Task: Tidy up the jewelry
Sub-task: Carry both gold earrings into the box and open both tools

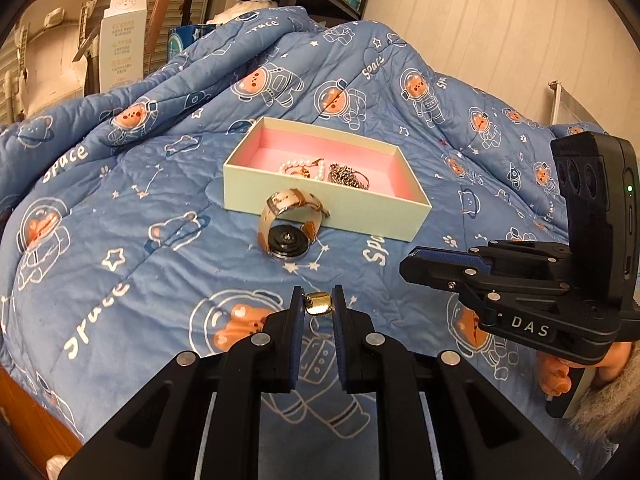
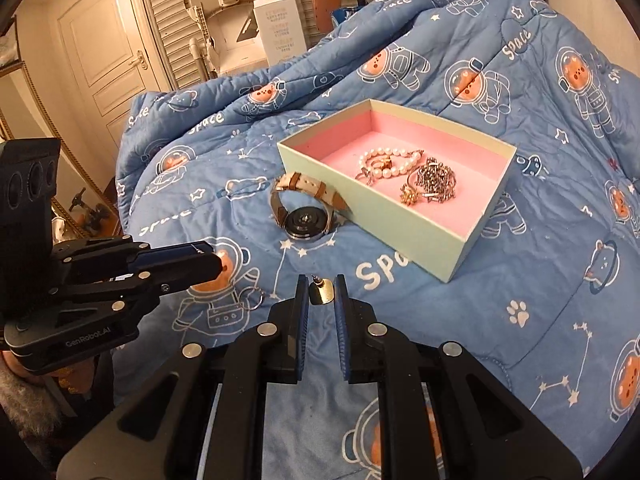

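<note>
A pale green box with a pink lining (image 1: 332, 204) (image 2: 420, 228) sits on the blue blanket. Inside lie a pearl bracelet (image 1: 304, 168) (image 2: 390, 164) and a heap of metal chains (image 1: 348, 176) (image 2: 434, 184). A watch with a beige strap (image 1: 288, 224) (image 2: 306, 208) leans against the box's near wall. My left gripper (image 1: 318, 306) is shut on a small gold earring (image 1: 319, 303). My right gripper (image 2: 322, 294) is shut on another gold earring (image 2: 323, 291). A thin hoop (image 2: 254, 298) lies on the blanket under the left gripper's fingers (image 2: 180, 264).
The blue astronaut-print blanket (image 1: 120, 208) (image 2: 540, 300) rises in folds behind the box. The right gripper's body (image 1: 540, 280) sits at the right of the left wrist view. A white carton (image 1: 122, 40), a shelf and a door (image 2: 104, 52) stand beyond the bed.
</note>
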